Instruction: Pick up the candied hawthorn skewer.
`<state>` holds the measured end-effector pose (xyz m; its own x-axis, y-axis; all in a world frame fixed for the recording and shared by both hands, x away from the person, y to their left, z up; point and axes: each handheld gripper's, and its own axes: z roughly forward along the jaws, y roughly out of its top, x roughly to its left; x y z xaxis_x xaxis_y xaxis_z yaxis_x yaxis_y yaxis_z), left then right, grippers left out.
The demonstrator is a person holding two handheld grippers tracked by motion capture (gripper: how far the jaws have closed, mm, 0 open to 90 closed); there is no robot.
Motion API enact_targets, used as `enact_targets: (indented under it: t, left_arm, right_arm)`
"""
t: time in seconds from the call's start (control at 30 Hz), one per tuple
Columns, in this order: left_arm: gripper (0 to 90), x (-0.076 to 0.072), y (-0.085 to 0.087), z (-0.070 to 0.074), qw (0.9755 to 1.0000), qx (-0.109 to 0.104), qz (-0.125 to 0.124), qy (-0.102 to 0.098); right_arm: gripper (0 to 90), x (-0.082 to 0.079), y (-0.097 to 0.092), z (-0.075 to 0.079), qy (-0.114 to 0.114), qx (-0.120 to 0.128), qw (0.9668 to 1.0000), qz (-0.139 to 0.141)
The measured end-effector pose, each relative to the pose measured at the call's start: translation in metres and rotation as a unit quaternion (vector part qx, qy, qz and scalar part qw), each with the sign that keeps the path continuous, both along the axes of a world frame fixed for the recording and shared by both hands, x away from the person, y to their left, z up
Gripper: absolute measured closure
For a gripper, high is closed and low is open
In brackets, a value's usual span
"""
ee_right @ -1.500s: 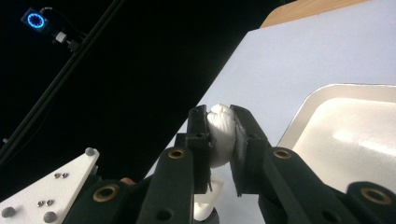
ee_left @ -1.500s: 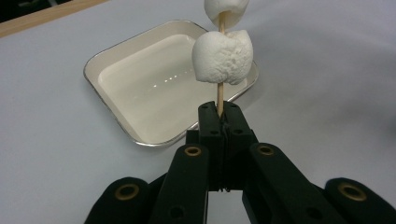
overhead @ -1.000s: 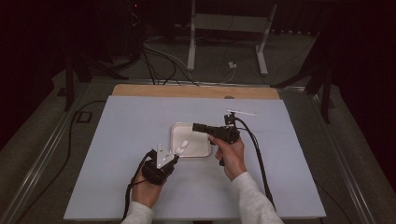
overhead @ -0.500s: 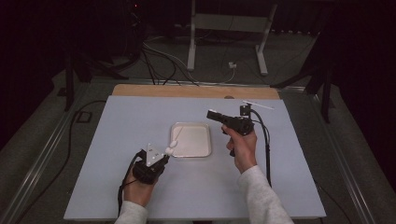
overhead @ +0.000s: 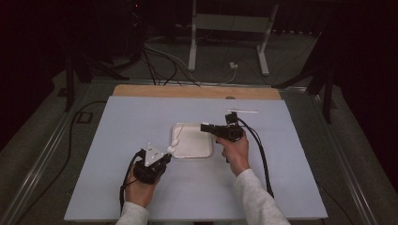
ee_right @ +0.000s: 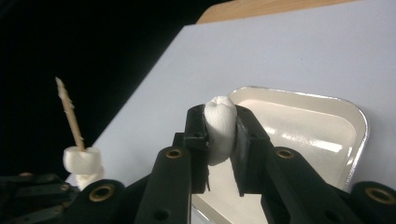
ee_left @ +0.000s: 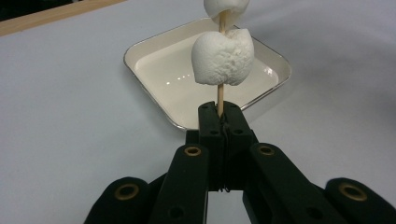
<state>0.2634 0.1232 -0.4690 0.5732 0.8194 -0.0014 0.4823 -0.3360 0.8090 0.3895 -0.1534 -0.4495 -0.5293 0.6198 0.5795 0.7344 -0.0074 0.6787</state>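
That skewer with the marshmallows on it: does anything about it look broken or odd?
Slightly. In the right gripper view the skewer has a rough, splintered tip above its marshmallows. The right gripper squeezes another marshmallow into a narrow shape. The tray sits flat; nothing is spilled.

White marshmallows (ee_left: 223, 56) on a tan wooden skewer (ee_right: 69, 113); cream-white tray (ee_left: 154, 74), silvery rim; pale lilac-grey table (overhead: 117, 136), light wood edge at upper frame; black grippers (ee_left: 219, 122).

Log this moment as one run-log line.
left hand-held gripper: shut on skewer, two marshmallows threaded | right hand-held gripper: shut on marshmallow | tray: empty | next: likely thread third
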Motion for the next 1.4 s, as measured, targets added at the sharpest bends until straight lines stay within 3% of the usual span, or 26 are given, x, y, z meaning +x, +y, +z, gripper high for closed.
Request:
enact_targets:
  t: [0.5, 0.87, 1.07, 1.2, 1.4]
  left_arm:
    - [90.0, 0.001, 0.002, -0.001, 0.9999, -0.016, 0.0, 0.006]
    - [90.0, 0.002, 0.003, -0.001, 0.9996, -0.025, 0.001, 0.01]
    - [90.0, 0.003, 0.004, -0.002, 0.9996, -0.025, 0.003, 0.012]
    - [90.0, 0.003, 0.003, -0.002, 0.9996, -0.025, 0.002, 0.013]
    - [90.0, 0.004, 0.004, -0.003, 0.9995, -0.028, 0.003, 0.012]
  right_arm:
    - [76.6, 0.006, 0.017, -0.024, 0.011, -0.059, 0.9982, -0.004]
    - [75.7, 0.007, 0.027, -0.039, 0.025, -0.088, 0.9958, -0.002]
    - [52.7, 0.008, 0.028, -0.04, 0.023, -0.098, 0.9949, -0.006]
    - [51.5, 0.008, 0.027, -0.041, 0.026, -0.105, 0.9941, -0.007]
    - [44.5, 0.004, 0.029, -0.037, 0.019, -0.091, 0.9956, 0.0]
